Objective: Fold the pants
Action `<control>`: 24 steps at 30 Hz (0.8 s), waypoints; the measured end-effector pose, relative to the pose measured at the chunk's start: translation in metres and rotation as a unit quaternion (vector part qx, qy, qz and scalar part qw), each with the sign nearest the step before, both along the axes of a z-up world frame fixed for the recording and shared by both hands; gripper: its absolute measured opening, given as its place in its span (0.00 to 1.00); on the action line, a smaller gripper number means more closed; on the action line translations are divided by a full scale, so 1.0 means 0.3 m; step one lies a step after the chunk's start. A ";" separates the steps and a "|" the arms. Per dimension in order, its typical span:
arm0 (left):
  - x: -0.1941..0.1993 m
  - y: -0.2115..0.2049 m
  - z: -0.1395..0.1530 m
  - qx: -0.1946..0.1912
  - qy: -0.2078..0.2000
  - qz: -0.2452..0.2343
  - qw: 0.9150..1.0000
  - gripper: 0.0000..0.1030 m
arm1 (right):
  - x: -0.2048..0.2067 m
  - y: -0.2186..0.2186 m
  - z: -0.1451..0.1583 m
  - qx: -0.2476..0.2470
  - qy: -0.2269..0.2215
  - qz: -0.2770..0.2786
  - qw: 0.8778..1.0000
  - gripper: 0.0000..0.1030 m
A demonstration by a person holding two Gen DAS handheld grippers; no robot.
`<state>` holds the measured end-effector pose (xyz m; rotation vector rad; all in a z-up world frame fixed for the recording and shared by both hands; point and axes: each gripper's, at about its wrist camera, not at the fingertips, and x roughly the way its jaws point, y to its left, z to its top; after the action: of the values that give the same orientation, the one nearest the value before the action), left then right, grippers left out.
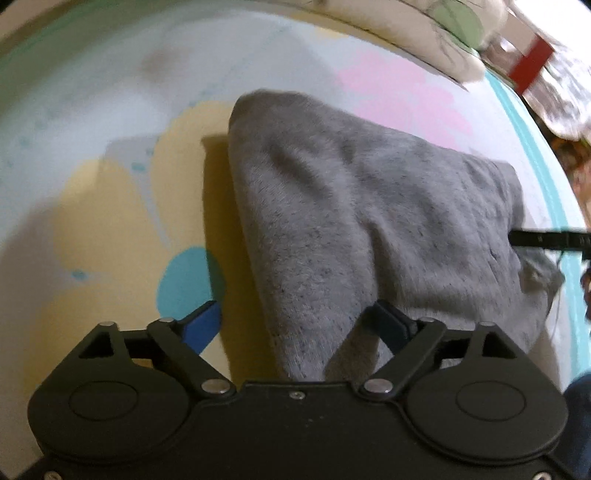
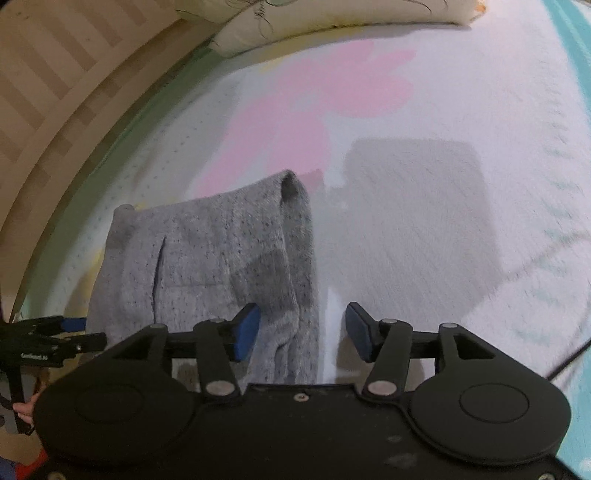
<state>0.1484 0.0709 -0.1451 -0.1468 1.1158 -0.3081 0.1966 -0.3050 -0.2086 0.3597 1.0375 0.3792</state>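
Note:
The grey knit pants [image 1: 354,221] lie folded into a thick rectangle on a pastel bedspread [image 1: 92,192]. My left gripper [image 1: 299,325] is open, its blue-padded jaws standing wide on either side of the near corner of the pants. In the right wrist view the pants [image 2: 207,258] show as a stacked bundle with a pocket slit. My right gripper [image 2: 303,330] is open, straddling the bundle's right edge without pinching it. The left gripper [image 2: 48,339] shows at the left edge of the right wrist view.
The bedspread [image 2: 424,221] has yellow, pink and teal patches. A cream pillow [image 2: 332,18] lies at the far end of the bed. A wooden headboard or wall [image 2: 48,74] runs along the left. The right gripper's tip [image 1: 546,240] enters at right.

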 end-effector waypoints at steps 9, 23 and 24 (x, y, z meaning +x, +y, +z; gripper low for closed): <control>0.040 -0.094 0.042 -0.013 -0.022 0.014 1.000 0.44 | 0.020 0.050 0.002 0.029 -0.019 0.029 0.999 0.35; 0.134 0.103 0.265 0.040 -0.134 0.080 0.987 0.39 | 0.140 0.331 0.306 -0.034 -0.161 0.056 0.985 0.25; 0.156 0.118 0.252 0.056 -0.134 0.093 0.985 0.45 | 0.169 0.346 0.292 -0.030 -0.157 0.053 0.986 0.27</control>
<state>0.1951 0.1062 -0.0695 -0.1055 0.8427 -0.0937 0.2473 -0.2011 -0.1211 0.1818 0.7584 0.4827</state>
